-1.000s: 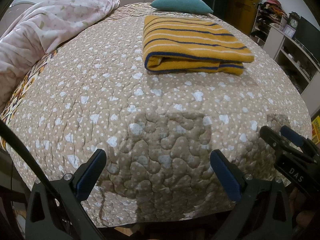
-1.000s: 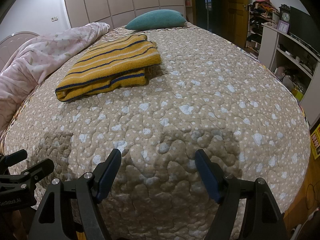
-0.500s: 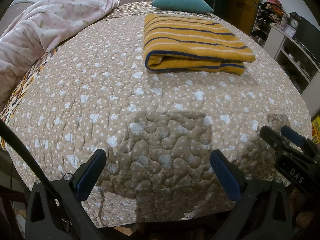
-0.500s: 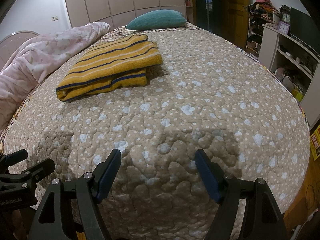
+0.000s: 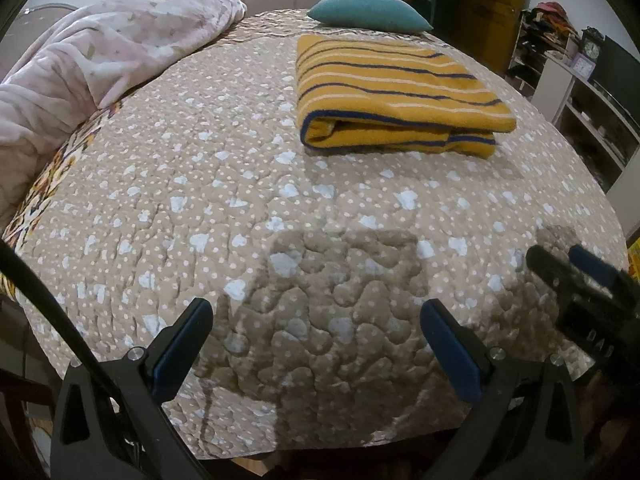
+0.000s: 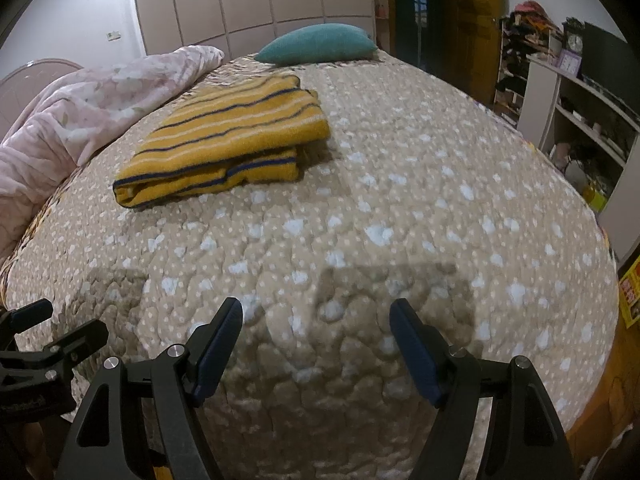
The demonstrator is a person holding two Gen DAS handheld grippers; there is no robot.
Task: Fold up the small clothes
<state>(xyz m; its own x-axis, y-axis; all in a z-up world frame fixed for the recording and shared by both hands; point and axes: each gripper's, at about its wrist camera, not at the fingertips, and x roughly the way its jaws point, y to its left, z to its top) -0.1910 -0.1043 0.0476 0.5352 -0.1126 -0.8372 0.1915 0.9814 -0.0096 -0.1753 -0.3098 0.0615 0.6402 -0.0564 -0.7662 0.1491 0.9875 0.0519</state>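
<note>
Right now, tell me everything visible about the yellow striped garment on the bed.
The yellow striped garment is a thick, fuzzy knit, mustard with thin navy and pale stripes and navy edging. It is folded into a flat rectangular stack of layers, its rounded fold edge facing the cameras. It lies flat on the beige dotted quilt, apart from the teal pillow behind it and the pink blanket. Neither gripper touches it.
</note>
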